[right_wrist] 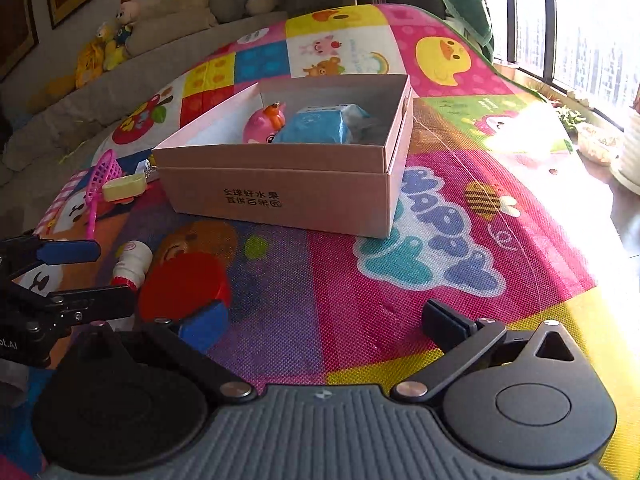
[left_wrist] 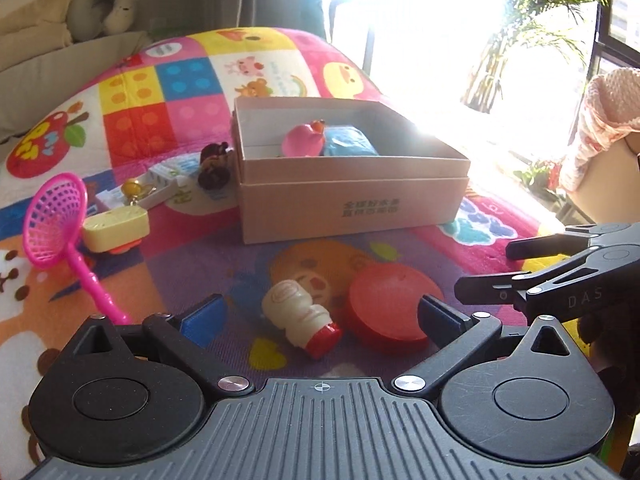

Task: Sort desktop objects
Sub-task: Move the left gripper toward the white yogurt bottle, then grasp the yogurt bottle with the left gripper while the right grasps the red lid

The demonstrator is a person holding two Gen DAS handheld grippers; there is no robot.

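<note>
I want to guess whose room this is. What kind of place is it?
Probably a home living room or playroom: a cartoon play mat, stuffed toys on a sofa, and a big window.

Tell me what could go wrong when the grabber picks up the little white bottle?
The little bottle lies on its side between the open fingers of the left gripper, so it may roll away when pinched. The red disc lies right beside it, maybe touching, so a finger could catch it or push it instead. The right gripper hovers open close by, and the two grippers might bump.
</note>
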